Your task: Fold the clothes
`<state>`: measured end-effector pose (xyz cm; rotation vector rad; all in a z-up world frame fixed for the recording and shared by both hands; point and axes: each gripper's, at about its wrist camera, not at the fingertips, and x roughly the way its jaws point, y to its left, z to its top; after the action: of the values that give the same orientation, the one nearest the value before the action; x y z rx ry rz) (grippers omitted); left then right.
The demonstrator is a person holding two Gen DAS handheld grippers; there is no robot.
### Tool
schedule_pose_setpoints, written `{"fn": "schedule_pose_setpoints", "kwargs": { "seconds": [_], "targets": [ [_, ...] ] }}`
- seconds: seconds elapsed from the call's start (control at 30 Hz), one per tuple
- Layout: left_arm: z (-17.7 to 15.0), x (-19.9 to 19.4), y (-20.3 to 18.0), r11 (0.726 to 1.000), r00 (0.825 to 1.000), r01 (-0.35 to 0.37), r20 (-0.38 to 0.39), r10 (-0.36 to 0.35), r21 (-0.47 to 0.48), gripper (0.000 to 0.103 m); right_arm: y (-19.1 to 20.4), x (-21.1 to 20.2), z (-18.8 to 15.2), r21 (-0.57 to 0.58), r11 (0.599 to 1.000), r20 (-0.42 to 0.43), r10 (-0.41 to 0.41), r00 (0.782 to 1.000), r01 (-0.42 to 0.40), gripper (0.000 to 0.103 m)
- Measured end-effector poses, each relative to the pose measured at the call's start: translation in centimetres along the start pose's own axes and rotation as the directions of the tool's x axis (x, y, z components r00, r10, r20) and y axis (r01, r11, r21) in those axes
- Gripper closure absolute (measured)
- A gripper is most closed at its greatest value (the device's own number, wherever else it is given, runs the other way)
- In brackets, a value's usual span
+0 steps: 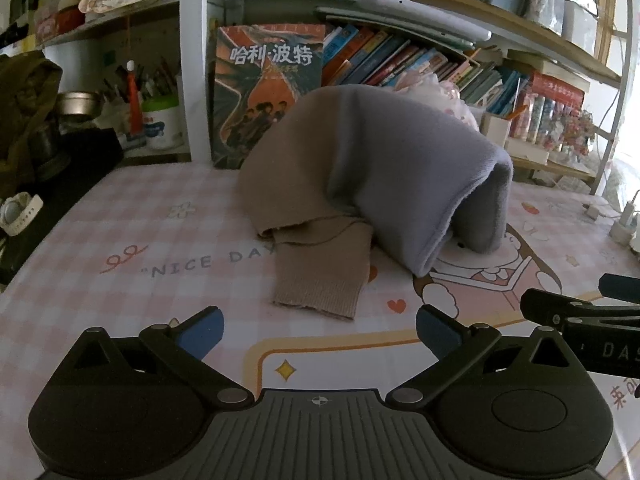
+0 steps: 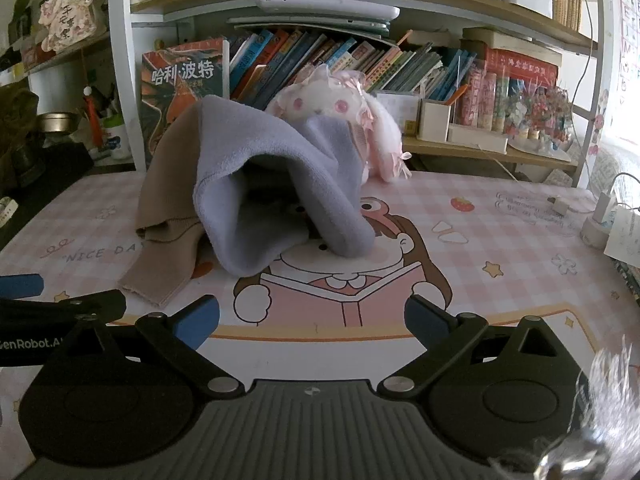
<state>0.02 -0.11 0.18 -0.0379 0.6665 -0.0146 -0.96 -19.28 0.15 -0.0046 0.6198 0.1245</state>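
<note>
A lavender fleece cloth (image 1: 404, 168) and a tan knit garment (image 1: 304, 208) lie heaped together at the middle of the desk, draped over a pink plush toy (image 2: 340, 108). A tan ribbed cuff (image 1: 320, 284) hangs toward me. Both show in the right wrist view, lavender (image 2: 288, 184) and tan (image 2: 168, 216). My left gripper (image 1: 320, 336) is open and empty, just short of the cuff. My right gripper (image 2: 312, 326) is open and empty, in front of the lavender cloth. The right gripper also shows at the left wrist view's right edge (image 1: 580, 312).
The desk has a pink checked mat (image 1: 120, 248) with a cartoon print. Bookshelves with leaning books (image 2: 360, 64) stand behind. A large book (image 1: 264, 92) leans behind the heap. A watch (image 1: 20, 212) and dark box sit left; chargers and cables (image 2: 600, 216) right.
</note>
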Motion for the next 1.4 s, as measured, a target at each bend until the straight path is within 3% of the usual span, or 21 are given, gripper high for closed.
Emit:
{"fn": "schedule_pose_setpoints", "kwargs": {
  "seconds": [1.4],
  "targets": [
    [-0.44,0.2,0.37,1.0,1.0,0.01,-0.019,-0.01,-0.012,0.0,-0.09,0.11,-0.05,0.017,1.0,-0.02,-0.01,1.0,0.011,0.003]
  ]
}}
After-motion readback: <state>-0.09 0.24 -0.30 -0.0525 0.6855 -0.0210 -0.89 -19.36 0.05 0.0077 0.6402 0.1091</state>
